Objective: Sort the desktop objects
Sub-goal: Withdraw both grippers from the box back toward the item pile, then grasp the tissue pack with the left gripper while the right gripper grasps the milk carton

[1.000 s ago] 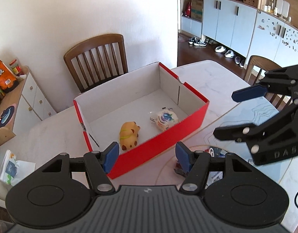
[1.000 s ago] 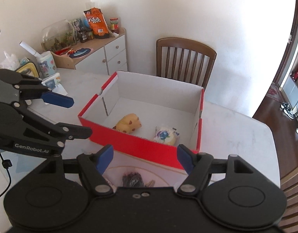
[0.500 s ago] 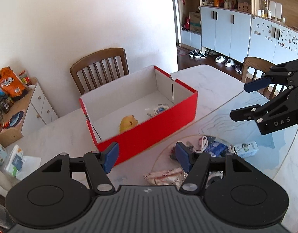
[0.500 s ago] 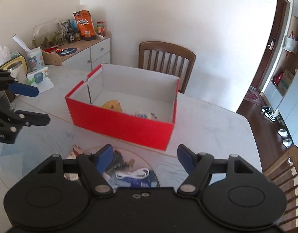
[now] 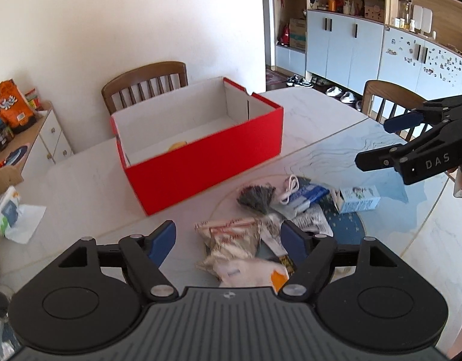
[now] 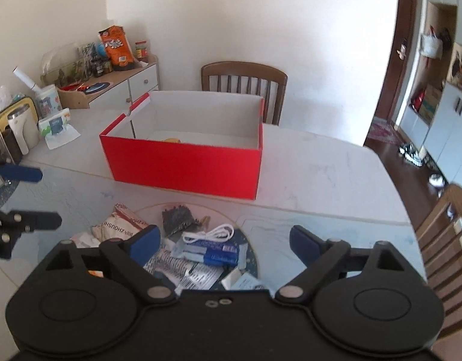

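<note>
The left gripper [image 5: 227,240] hangs over the near end of a heap of small things on the bench [image 5: 80,186], its jaws apart and just now widening, with nothing pressed between them; seen through the gap lies a crinkled snack packet [image 5: 231,234] with red print too blurred to read, and a white pouch [image 5: 246,270] with an orange corner nearer the camera. Beyond the packet, toward the red box [image 5: 206,162], sit a dark bristly tuft [image 5: 256,197], a coiled white cable [image 5: 289,188], a blue packet [image 5: 309,195] and a small pale carton [image 5: 358,200]. The right gripper [image 6: 223,242] hovers over the same heap from the other side, its jaws spread wide and also just opening, gripping nothing; the cable [image 6: 214,233] and the blue packet [image 6: 220,255] lie in the gap between its fingers, below them. In this view the snack packet [image 6: 122,225] shows red lettering that looks like "ZHOUSHU", cut off by the left blue pad. The box [image 6: 185,168] stands open beyond the heap, well apart from both grippers, with a yellow thing [image 6: 172,140] just peeping over its near wall. The right gripper's body, seen from the left wrist [image 5: 411,147], carries the letters "DAS". On the side cabinet an orange snack bag [image 6: 116,48] has writing I cannot make out.
</note>
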